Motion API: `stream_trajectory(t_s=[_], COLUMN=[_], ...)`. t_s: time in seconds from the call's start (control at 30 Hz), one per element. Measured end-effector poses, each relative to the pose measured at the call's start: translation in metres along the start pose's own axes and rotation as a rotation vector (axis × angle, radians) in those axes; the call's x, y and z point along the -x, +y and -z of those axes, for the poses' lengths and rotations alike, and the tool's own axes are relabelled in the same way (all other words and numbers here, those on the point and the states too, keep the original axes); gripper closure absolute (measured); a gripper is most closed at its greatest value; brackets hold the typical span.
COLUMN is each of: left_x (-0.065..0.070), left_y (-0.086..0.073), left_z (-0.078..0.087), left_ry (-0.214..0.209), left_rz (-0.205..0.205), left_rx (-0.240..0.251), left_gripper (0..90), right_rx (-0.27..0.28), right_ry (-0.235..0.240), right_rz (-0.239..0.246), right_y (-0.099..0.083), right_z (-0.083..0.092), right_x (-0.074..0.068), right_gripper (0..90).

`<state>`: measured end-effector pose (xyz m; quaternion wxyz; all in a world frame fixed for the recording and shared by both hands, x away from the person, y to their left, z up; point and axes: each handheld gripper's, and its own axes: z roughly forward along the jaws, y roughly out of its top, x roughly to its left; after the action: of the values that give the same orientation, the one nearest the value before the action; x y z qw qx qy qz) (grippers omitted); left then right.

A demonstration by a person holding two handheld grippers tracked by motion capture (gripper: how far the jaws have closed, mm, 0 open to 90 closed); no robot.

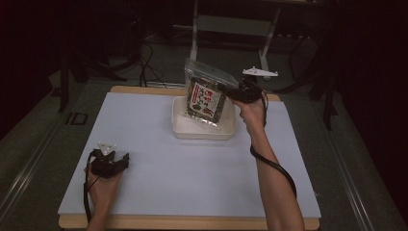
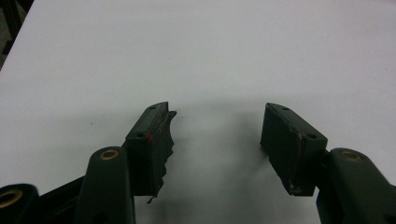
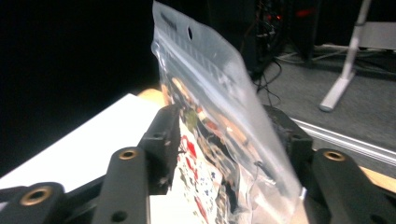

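While left gripper (image 1: 111,162) rests spread, right gripper (image 1: 236,94) pinches snack bag (image 1: 208,96) — seemingly above tray (image 1: 202,131)

Clear bag (image 1: 208,94), red-white label; cream tray (image 1: 204,131); white table (image 1: 144,144); black tongs (image 2: 217,140).

A: Table (image 1: 144,120) surface?
B: A smooth, matt white sheet, paper-like or laminate; a pale wood edge shows along its near and far sides.

A: The bag (image 1: 208,94)?
B: Clear glossy plastic film, creased, with a zip strip near the top and a printed paper-like label. Contents look rough and granular.

A: The tray (image 1: 202,131)?
B: Cream, smooth, slightly sheened plastic.

A: The tongs?
B: Left tongs (image 2: 217,140): matt black plastic arms with brass-coloured rivets; pads (image 2: 154,144) dull, scuffed, rubbery, torn at one edge. Right tongs (image 3: 224,144): same finish. A matt grey plate tops each.
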<state>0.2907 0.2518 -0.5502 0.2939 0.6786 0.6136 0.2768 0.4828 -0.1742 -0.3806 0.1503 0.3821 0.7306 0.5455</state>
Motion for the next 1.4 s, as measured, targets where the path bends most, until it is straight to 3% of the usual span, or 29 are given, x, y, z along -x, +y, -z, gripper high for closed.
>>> stream_trajectory(t_s=[0.43,0.63,1.03,1.4], left_x=[0.000,0.000,0.000,0.000], left_y=[0.000,0.000,0.000,0.000], left_z=[0.000,0.000,0.000,0.000], left_ry=[-0.001,0.000,0.001,0.007], left_rz=[-0.001,-0.003,0.002,0.006], left_rx=[-0.001,-0.002,0.001,0.003], left_gripper=[42.7,42.7,42.7,42.6], right_rx=[-0.015,0.001,0.051,-0.001], right_ry=[-0.028,-0.032,-0.074,-0.083], right_rz=[-0.034,-0.016,0.014,0.027], right_y=[-0.004,-0.005,0.000,-0.014], right_z=[0.006,0.016,0.045,0.061], right_x=[0.012,0.014,0.012,0.016], right_gripper=[27.2,20.0,17.1,17.4])
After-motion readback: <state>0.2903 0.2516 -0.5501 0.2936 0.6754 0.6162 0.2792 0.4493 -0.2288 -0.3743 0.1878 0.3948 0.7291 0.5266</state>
